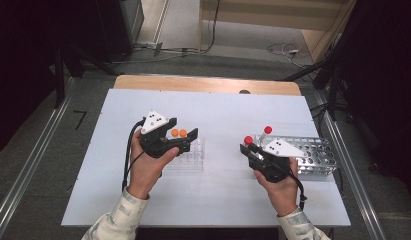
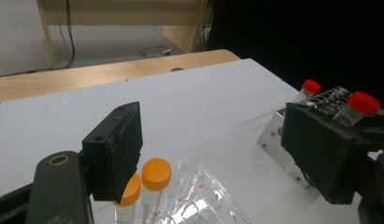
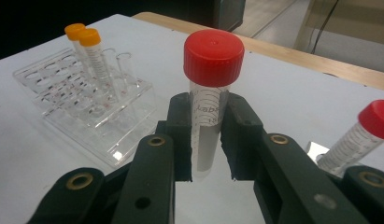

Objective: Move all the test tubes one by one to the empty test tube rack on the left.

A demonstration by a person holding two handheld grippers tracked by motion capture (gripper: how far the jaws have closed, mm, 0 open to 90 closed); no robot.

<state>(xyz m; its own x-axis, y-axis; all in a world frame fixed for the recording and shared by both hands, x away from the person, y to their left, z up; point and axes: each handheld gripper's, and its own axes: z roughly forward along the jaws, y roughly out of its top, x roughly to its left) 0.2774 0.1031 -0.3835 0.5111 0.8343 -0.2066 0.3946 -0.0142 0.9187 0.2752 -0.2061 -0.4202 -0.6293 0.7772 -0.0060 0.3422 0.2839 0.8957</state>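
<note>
**Carrying a red-capped tube toward the clear rack**

While my right tool (image 3: 206,140) stood clamped on the red-capped tube (image 3: 209,112), the pads gripped the clear barrel below the cap, and the tube stood upright between them, clear of the counter (image 1: 218,107). In the high view that tool was just left of the metal rack (image 1: 313,155), where a second red-capped tube (image 1: 266,133) leaned in a hole. My left tool (image 1: 185,137) hung over the clear rack (image 3: 87,107) with its jaws apart and nothing between them; two orange-capped tubes (image 3: 87,51) stood side by side at one end of that rack.

I judged the step to be the crossing from metal rack to clear rack. Notes for doing it well:
- Keep the tube vertical; a tilt would make the tip catch a hole's rim.
- Hold the grip firm, since the barrel is smooth and could slide.
- Pick an empty hole beside the orange caps, and approach from above, not from the side.
- Move the left tool out of the way or use it to steady the light rack.
- Release only once the tube is seated.
</note>
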